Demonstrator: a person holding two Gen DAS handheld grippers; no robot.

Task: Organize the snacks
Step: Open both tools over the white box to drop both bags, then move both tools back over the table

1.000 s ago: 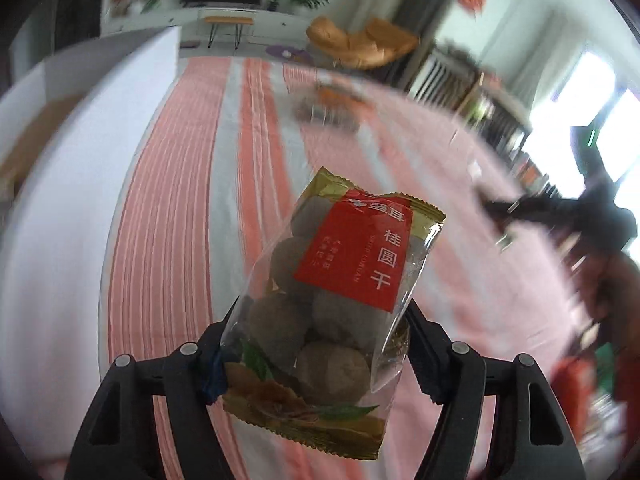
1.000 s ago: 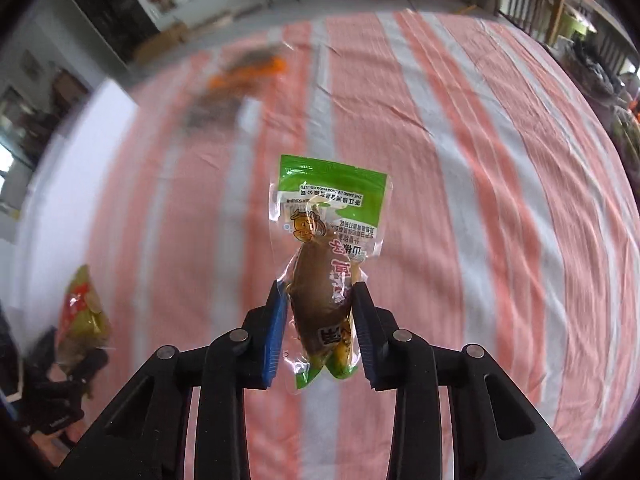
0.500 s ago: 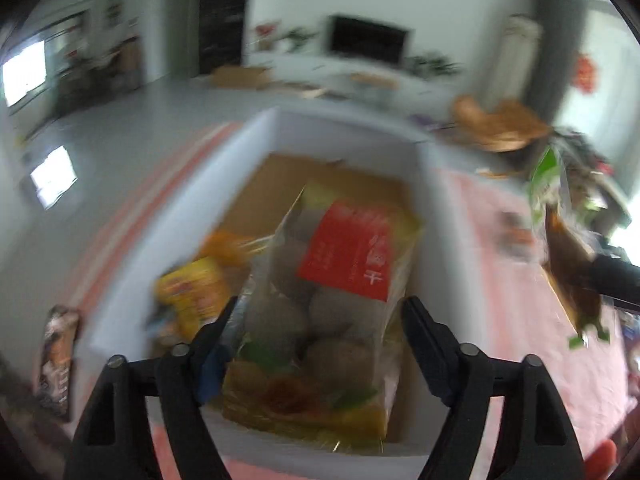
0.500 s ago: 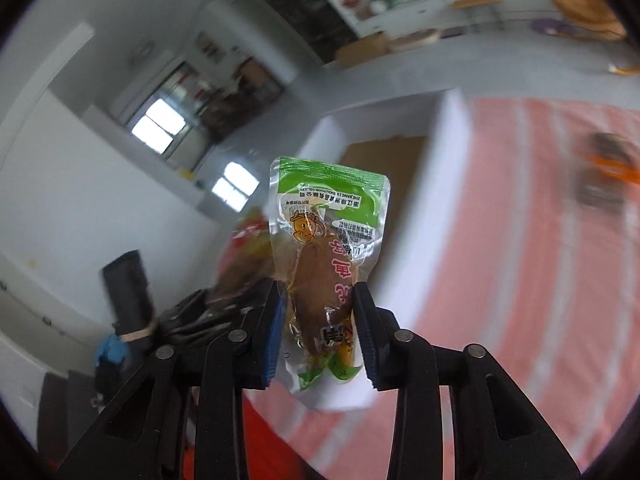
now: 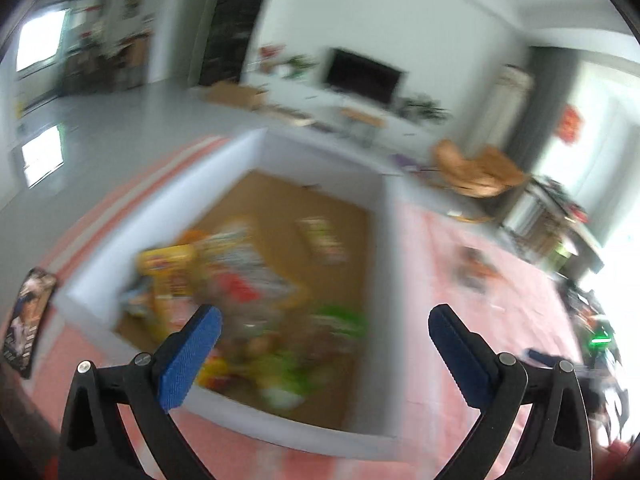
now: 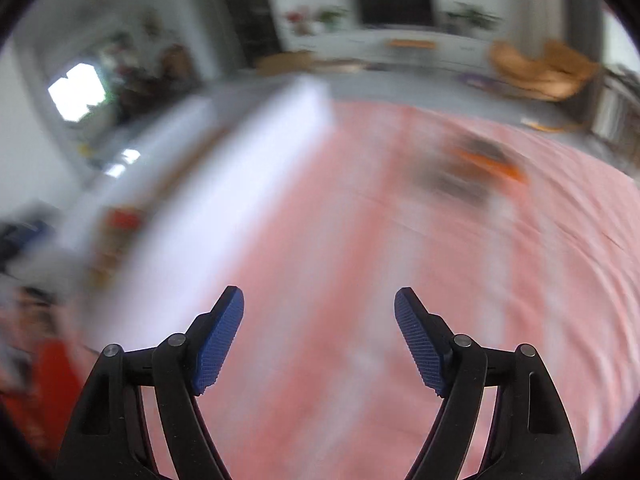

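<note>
Above box [image 5: 384, 264] rim, left tongs [image 5: 324, 336] opening, empty.

Dark television [image 5: 362, 76] on a long white cabinet [image 5: 320, 98] against the far wall, with potted plants [image 5: 424, 106] blurred beside it. Small wooden table [image 5: 362, 118] in front. Tan lounge chair [image 5: 476, 168] on the grey floor [image 5: 112, 132] to the right. Red hanging ornament [image 5: 572, 128] near the bright right window. Bright windows [image 5: 40, 40] at far left. Pink and white striped cloth [image 6: 400, 280] spread wide. Dark printed card [image 5: 26, 326] at the cloth's left edge, detail too blurred to read.
</note>
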